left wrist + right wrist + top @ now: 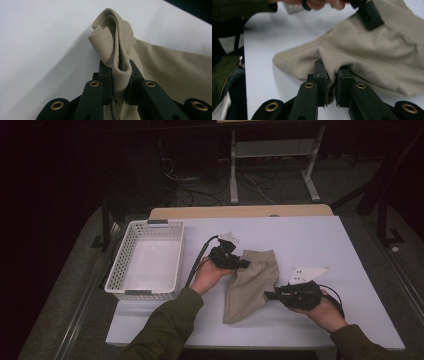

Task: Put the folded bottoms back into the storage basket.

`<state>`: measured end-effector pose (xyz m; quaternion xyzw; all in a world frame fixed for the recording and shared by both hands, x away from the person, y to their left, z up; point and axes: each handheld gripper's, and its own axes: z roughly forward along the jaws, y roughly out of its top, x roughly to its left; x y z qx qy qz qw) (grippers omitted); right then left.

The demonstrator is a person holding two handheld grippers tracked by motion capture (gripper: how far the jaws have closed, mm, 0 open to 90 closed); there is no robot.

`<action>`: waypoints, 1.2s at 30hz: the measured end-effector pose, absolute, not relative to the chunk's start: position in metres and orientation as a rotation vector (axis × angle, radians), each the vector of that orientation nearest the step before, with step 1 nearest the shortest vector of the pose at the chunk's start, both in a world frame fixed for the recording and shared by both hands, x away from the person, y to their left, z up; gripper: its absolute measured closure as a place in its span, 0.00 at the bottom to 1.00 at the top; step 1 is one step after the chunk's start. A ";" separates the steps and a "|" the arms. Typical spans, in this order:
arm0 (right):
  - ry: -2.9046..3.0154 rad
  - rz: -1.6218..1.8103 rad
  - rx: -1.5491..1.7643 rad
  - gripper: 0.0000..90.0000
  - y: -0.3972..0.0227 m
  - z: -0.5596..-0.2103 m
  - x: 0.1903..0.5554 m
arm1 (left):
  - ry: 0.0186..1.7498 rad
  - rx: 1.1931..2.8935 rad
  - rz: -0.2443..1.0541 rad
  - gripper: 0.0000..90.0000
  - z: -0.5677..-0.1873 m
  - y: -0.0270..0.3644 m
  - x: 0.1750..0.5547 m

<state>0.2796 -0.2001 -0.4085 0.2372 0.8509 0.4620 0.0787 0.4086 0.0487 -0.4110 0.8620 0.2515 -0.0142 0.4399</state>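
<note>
A: Cloth?
B: Beige cloth [250, 282], mid-table on the white tabletop [310, 240], bunched, wider at the far end, narrowing toward the person's edge. Both grippers are on it.

A: Left gripper?
B: Left gripper [241, 263] is at the cloth's far left corner. In the left gripper view its jaws are clamped on a rolled fold of the cloth [117, 62], fabric squeezed between the pads, and the fold loops up above the tips.

A: Right?
B: Right gripper [272, 295] is at the cloth's right edge, nearer the person. The right gripper view has the jaws pinched tight on a ridge of fabric [332, 67]; the cloth tents up at the tips. The other gripper [368, 15] sits on the cloth's far side there, with the hand above it.

A: Anything else?
B: White basket [120, 270] left of the cloth, well apart from it. Green sleeves [167, 330] enter from the bottom edge.
</note>
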 end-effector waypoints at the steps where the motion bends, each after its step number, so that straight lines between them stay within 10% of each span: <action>1: 2.540 1.393 0.702 0.89 -0.197 -0.407 0.283 | 0.609 2.138 -0.036 0.87 -0.409 0.048 0.408; 36: 2.454 1.579 0.495 0.89 -0.102 -0.318 0.354 | 0.608 2.110 0.054 0.87 -0.296 0.118 0.430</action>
